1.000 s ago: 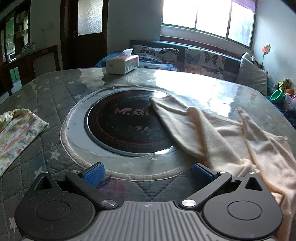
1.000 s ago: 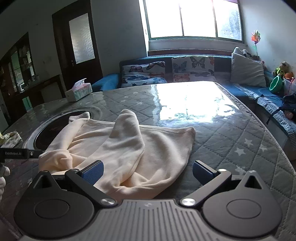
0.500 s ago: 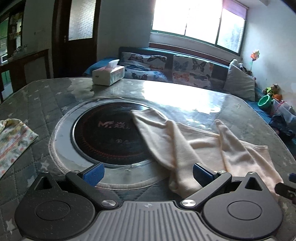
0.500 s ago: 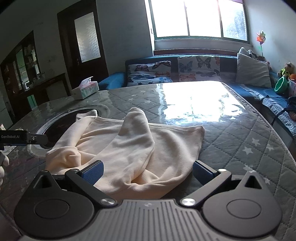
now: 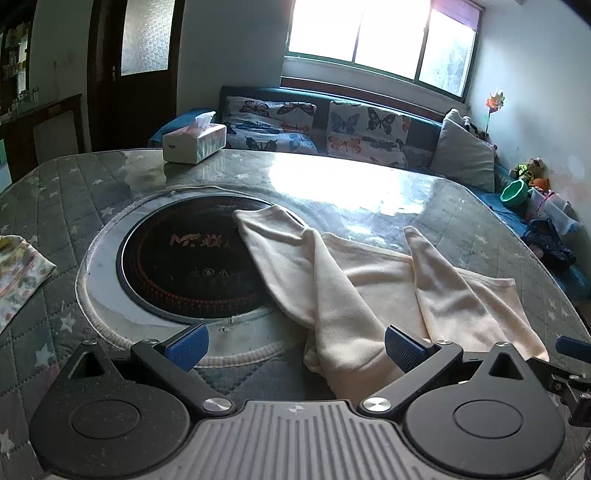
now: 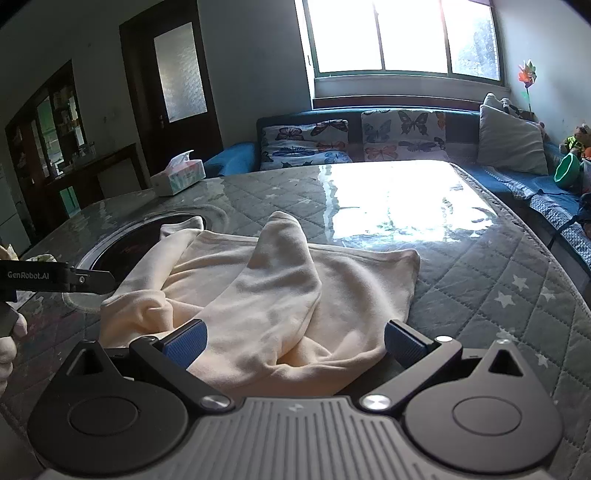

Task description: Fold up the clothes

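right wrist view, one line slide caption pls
Open right gripper above a crumpled cream garment on the quilted table.

Cream garment (image 6: 258, 295), grey star-quilted table cover (image 6: 498, 280) (butterfly-print cushions (image 6: 402, 136) behind).

A lived-in home: a sitting and dining room in daylight.

A big table (image 5: 461, 199) wears a grey quilted, star-printed cover under clear plastic, with a round black induction hob (image 5: 192, 258) set into its middle and a tissue box (image 5: 194, 137) near its far edge. Behind it runs a blue sofa bench (image 6: 524, 184) with butterfly-print cushions (image 6: 402, 134) and a plain grey pillow (image 6: 511, 142), under a wide window (image 6: 402, 35). A dark wooden door with frosted glass (image 6: 180, 74), a glass-fronted cabinet (image 6: 48, 125), soft toys (image 5: 532, 171), a green bowl (image 5: 514, 193) and a pinwheel (image 6: 527, 74) all speak of a household.
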The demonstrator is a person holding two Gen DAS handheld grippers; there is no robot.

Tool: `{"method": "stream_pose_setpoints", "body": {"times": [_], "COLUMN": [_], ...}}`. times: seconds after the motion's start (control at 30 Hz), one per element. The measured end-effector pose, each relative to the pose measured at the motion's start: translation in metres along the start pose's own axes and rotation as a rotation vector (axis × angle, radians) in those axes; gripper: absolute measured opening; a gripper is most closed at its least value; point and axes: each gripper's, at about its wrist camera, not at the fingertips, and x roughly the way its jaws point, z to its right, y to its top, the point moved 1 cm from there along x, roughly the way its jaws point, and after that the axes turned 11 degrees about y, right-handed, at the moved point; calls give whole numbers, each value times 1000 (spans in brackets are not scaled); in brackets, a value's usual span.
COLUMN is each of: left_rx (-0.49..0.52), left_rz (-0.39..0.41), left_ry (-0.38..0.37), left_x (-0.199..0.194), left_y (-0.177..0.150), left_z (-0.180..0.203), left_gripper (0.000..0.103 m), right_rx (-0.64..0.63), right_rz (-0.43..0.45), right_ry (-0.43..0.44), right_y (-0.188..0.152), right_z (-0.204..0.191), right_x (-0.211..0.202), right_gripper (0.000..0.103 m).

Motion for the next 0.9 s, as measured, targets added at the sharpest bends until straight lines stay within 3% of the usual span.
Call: {"method": "stream_pose_setpoints", "body": {"times": [0.9], "left_rx": [28], "left_rz": [-48], "left_ry": [82], "left_x": [-8], "left_y": [-19], "left_z": [-3], "left_gripper": [103], "right_rx": [16], "right_rz": [-81], "right_ry": [-64], "right_y": [-5], "right_z": [-20], "right_x": [0], "right_gripper": [103]}}
